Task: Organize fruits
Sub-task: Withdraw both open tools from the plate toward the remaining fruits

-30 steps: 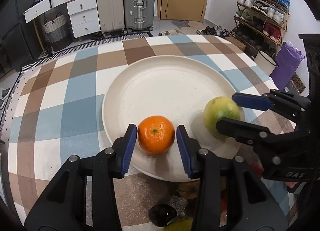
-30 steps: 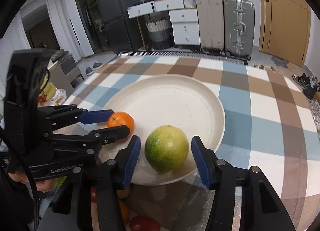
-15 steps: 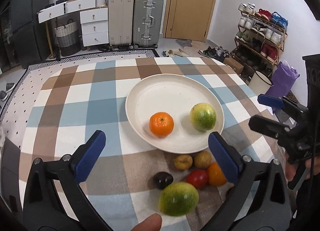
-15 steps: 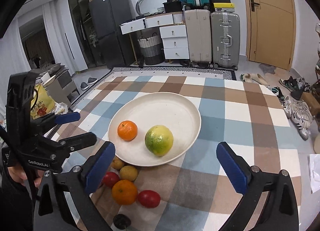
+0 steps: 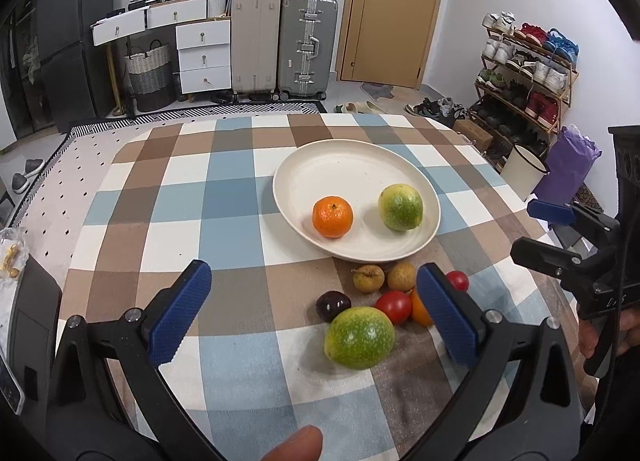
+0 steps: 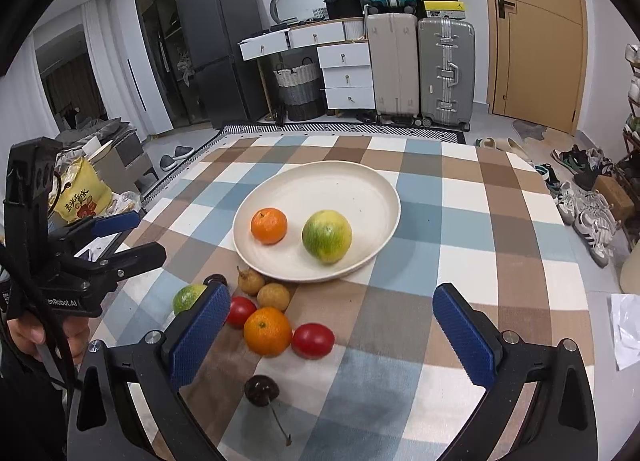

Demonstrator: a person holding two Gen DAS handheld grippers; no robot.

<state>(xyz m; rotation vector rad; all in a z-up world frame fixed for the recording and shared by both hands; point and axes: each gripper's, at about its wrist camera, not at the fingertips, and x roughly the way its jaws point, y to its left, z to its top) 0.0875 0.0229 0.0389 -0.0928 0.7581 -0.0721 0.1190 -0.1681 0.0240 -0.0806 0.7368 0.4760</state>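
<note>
A cream plate [image 5: 344,165] [image 6: 360,185] on the checked tablecloth holds an orange [image 5: 332,216] [image 6: 269,225] and a green-yellow citrus [image 5: 400,206] [image 6: 327,236]. In front of the plate lie loose fruits: a green citrus [image 5: 359,337] [image 6: 187,298], a second orange [image 6: 267,330], two red tomatoes [image 5: 393,306] [image 6: 313,340], two small brown fruits [image 5: 368,278] [image 6: 273,296] and dark cherries [image 5: 333,305] [image 6: 261,390]. My left gripper [image 5: 314,313] is open and empty above the loose fruits. My right gripper [image 6: 334,335] is open and empty, also over them.
The table [image 5: 224,197] has a free checked surface left of the plate. Suitcases [image 5: 280,45], drawers [image 5: 204,57] and a door stand behind. A shoe rack [image 5: 524,73] is at the right. A yellow bag [image 6: 78,197] sits off the table's left edge.
Both grippers let go of the orange and the green-yellow citrus on the plate, opened wide and drew back toward me. The loose fruits have come into view.
</note>
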